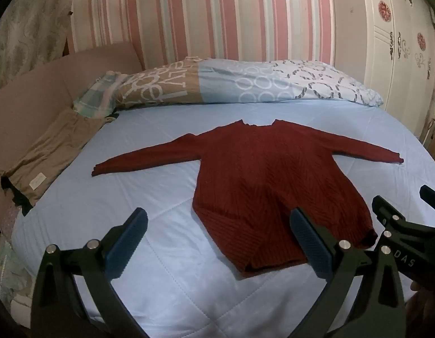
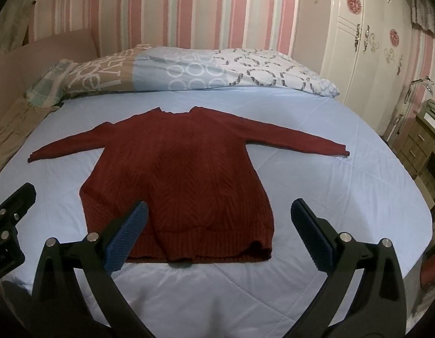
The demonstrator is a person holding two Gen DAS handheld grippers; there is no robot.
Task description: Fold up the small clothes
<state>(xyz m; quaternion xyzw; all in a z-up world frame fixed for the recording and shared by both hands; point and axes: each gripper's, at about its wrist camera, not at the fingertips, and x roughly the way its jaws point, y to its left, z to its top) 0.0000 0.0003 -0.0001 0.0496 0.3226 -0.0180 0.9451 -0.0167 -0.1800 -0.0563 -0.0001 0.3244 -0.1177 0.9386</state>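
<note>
Nearest, the left gripper (image 1: 217, 242) and the right gripper (image 2: 219, 235) are hovering over the near edge of the bed (image 2: 344, 197), jaws spread wide and pinching nothing. Just beyond them the red sweater (image 2: 178, 174) is lying flat on the blue sheet, hem toward the grippers, both sleeves stretched out left and right. No fold is showing yet, so the whole folding job seems to be waiting. Farther off, a pillow (image 2: 189, 70) is resting against the striped wall.

Dark red sweater (image 2: 178, 174) of chunky ribbed knit, matt, pale blue bed sheet (image 2: 316, 191) of smooth quilted cloth with stitched seams, printed cotton pillow (image 2: 189, 70), glossy white wardrobe (image 2: 366, 56), matt black plastic gripper arms with textured blue rubber pads (image 2: 127, 236) and shiny metal pins
</note>
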